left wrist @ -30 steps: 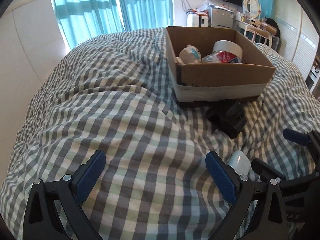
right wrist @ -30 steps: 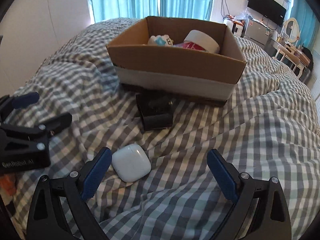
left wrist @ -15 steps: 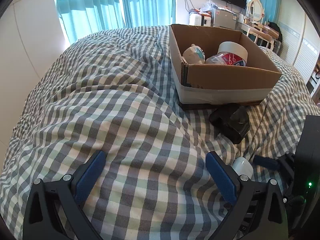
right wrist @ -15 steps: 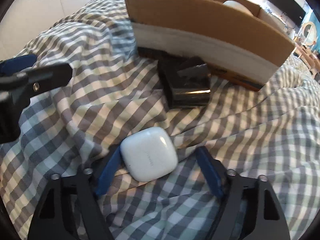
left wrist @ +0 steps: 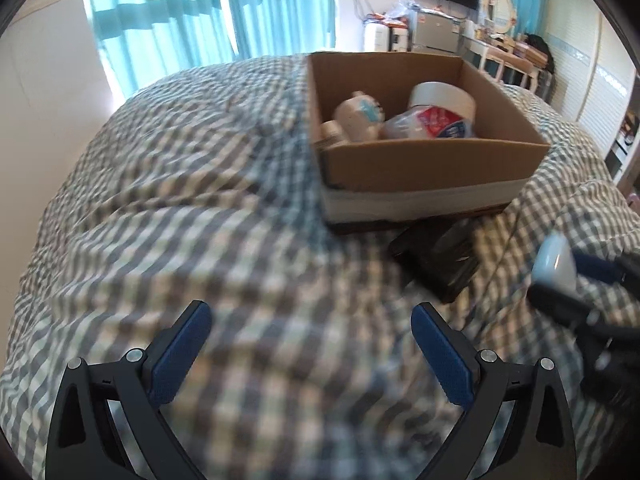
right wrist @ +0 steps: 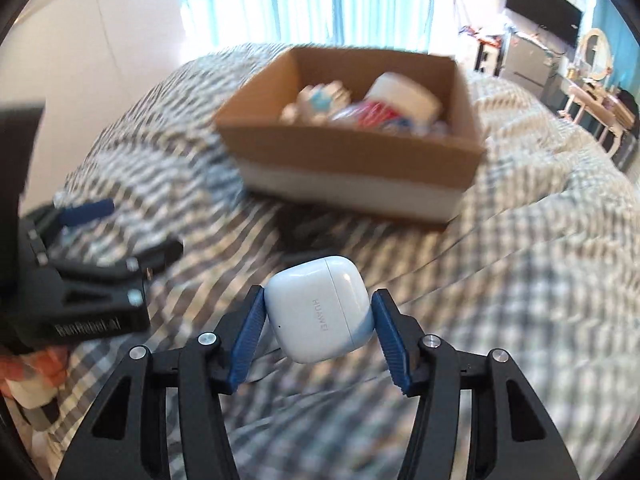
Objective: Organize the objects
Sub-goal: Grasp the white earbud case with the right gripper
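Blue ribbed pads of the right tool (right wrist: 318, 320) have just closed and now pinch a glossy white rounded earbud case (right wrist: 318, 309) by its two sides, holding it clear above the grey-and-white checked bed quilt (right wrist: 520, 280). The left tool (left wrist: 308, 344) hangs over bare quilt with its jaws wide and nothing between them. A black boxy object (left wrist: 438, 258) lies on the quilt, touching the front of an open brown cardboard box (left wrist: 432, 160) holding a white-lidded clear jar (left wrist: 436, 114) and small white bottle (left wrist: 358, 114).
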Available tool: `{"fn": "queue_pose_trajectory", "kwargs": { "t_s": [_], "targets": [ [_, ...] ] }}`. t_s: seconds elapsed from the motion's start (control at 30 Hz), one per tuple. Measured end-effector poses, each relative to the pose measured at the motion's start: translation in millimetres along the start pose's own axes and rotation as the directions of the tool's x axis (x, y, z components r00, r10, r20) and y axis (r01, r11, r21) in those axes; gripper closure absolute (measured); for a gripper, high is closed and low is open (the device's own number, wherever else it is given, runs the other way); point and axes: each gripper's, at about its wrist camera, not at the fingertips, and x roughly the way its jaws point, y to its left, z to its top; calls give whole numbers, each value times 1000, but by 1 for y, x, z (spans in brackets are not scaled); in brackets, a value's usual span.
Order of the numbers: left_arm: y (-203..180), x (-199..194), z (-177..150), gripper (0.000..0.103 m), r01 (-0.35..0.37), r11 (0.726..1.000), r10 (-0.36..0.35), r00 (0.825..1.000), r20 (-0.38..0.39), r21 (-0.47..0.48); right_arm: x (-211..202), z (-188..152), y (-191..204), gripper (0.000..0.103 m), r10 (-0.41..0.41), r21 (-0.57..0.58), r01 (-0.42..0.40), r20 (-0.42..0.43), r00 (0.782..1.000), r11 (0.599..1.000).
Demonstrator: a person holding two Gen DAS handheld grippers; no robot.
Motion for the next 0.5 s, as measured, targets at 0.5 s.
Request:
{"fn": "queue_pose_trajectory", "kwargs": {
  "t_s": [0.5],
  "targets": [
    [-77, 75, 30, 0, 94, 994, -89, 992, -85, 59, 19, 27, -63, 49, -37, 84, 34, 41, 998, 996]
  ]
}}
